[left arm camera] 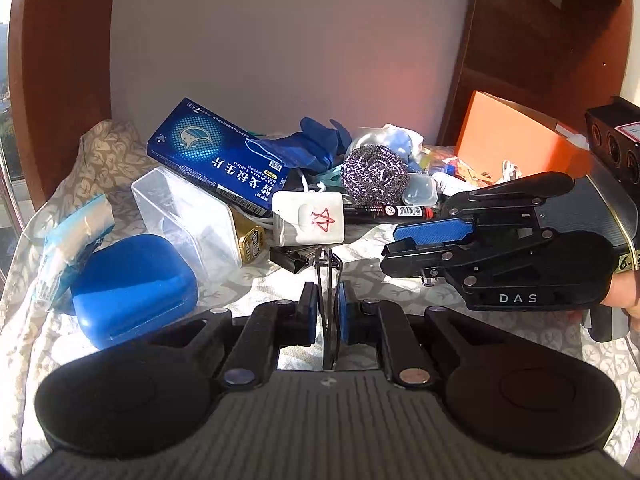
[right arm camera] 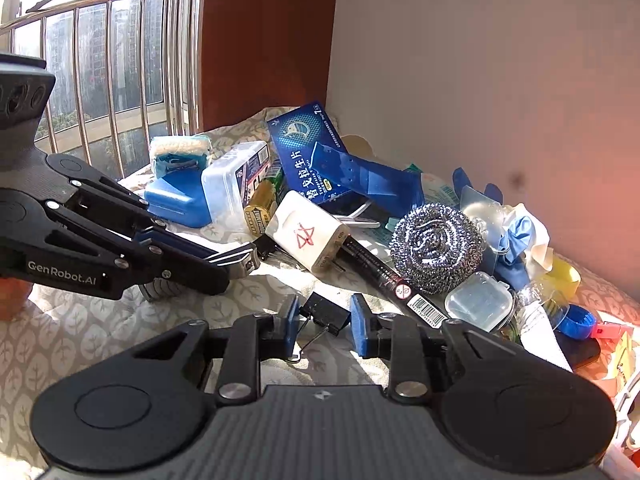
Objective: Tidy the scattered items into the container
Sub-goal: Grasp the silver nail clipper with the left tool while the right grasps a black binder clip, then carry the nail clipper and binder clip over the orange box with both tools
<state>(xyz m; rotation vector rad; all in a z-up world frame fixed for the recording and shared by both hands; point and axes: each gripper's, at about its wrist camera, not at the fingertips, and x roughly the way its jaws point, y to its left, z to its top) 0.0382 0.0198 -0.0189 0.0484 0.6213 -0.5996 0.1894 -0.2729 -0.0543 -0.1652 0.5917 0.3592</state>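
Note:
Clutter lies on a leaf-patterned cloth (left arm camera: 400, 292): a blue medicine box (left arm camera: 216, 160) (right arm camera: 308, 152), a steel scourer (left arm camera: 374, 174) (right arm camera: 436, 252), a white charger (left arm camera: 308, 220) (right arm camera: 308, 236), a blue case (left arm camera: 132, 288) (right arm camera: 176, 200) and a black marker (right arm camera: 384, 276). My left gripper (left arm camera: 326, 304) (right arm camera: 240, 260) is shut on a slim silver metal piece (left arm camera: 328, 272) (right arm camera: 234, 258), perhaps a nail clipper, just in front of the charger. My right gripper (right arm camera: 325, 320) (left arm camera: 390, 242) is shut on a black binder clip (right arm camera: 324, 314) close above the cloth. A second binder clip (left arm camera: 288, 258) (right arm camera: 264, 246) lies by the charger.
An open orange box (left arm camera: 500, 132) stands at the back right of the left wrist view. A clear plastic box (left arm camera: 184, 216), a battery (right arm camera: 260, 208), a small clear case (right arm camera: 478, 300) and blue gloves (left arm camera: 312, 144) crowd the pile. A white wall (left arm camera: 280, 40) is behind, window bars (right arm camera: 100, 60) to the left.

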